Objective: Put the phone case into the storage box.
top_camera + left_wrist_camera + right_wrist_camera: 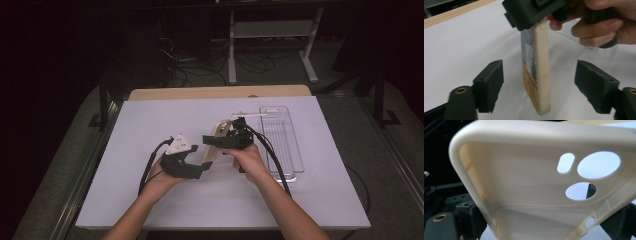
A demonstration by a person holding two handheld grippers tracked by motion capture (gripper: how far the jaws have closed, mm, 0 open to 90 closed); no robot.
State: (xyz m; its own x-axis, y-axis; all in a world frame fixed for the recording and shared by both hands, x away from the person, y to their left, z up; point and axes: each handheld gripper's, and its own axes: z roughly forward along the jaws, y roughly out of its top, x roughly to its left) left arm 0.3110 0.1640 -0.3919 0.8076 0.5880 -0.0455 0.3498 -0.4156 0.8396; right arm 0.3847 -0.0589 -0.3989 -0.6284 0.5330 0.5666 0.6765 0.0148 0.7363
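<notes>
A cream phone case [209, 154] hangs tilted above the white table sheet, with my right gripper [223, 141] shut on its upper end. In the right gripper view the case's empty inside [524, 182] faces the camera with three camera cut-outs, and my right gripper [546, 226] clamps its edges from both sides. My left gripper [199, 169] is at the case's lower end. In the left gripper view its jaws stand wide on either side of the case [541, 75] without touching it, so my left gripper [542, 86] is open. One face of the case carries a blue and orange print.
A clear plastic tray [295, 150] lies on the sheet right of my hands, with a thin white strip [250, 115] at its far left corner. The white sheet [145, 120] covers a wooden table. Cables and a metal frame lie on the dark floor behind.
</notes>
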